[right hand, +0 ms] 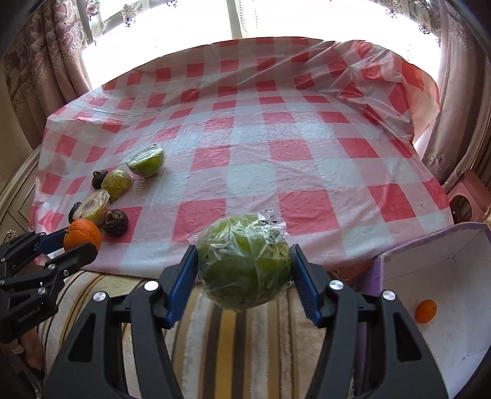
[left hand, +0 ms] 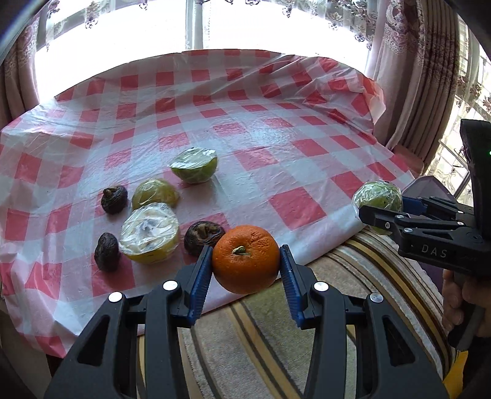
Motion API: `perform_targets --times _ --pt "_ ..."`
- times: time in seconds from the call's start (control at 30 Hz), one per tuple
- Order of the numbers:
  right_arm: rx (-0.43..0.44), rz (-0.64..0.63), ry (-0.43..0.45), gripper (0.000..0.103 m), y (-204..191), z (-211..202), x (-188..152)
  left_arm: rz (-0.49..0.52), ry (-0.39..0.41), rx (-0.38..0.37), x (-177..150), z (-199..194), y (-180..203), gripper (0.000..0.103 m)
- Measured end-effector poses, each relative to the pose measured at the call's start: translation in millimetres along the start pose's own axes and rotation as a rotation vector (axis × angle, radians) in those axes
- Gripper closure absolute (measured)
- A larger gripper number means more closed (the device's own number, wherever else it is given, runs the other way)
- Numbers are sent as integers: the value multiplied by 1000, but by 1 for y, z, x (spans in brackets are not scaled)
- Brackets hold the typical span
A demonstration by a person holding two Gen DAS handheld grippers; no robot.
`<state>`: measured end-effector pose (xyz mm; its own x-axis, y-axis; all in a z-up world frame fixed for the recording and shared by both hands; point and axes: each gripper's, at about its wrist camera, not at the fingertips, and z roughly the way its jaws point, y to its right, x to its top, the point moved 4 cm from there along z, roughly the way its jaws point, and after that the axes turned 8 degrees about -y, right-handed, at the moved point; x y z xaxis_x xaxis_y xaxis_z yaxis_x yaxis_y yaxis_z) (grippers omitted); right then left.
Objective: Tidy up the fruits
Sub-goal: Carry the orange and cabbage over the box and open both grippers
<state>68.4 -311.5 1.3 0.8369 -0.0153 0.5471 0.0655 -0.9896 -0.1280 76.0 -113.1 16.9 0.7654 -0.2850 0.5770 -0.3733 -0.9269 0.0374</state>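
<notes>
A table [right hand: 307, 159] stands directly before a window [left hand: 196, 27], covered by a red-and-white checked plastic sheet [left hand: 276, 129], wrinkled and bunched at the far right corner. Strong daylight enters through the panes and overexposes the glass. Patterned pinkish curtains [left hand: 408, 61] hang at both sides, with a lace valance along the top. A striped fabric surface [right hand: 233, 343] in cream, brown and yellow lies at the table's near edge. A pink stool [right hand: 463, 199] stands at the right. Pale panelled furniture [right hand: 12, 196] stands at the left.
</notes>
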Motion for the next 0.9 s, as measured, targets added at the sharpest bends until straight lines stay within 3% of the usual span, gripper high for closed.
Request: perform_targets --times 0.23,0.53,0.73,0.9 --pt "-101 101 12 43 75 -25 -15 145 16 -57 24 9 65 61" --pt "-239 207 -14 43 160 -38 -35 353 16 -171 46 24 179 61" --pt "-299 267 -78 43 202 -29 -54 463 -51 -232 44 47 246 60" --pt "-326 301 -133 43 226 -17 -65 535 -112 -233 36 68 278 60"
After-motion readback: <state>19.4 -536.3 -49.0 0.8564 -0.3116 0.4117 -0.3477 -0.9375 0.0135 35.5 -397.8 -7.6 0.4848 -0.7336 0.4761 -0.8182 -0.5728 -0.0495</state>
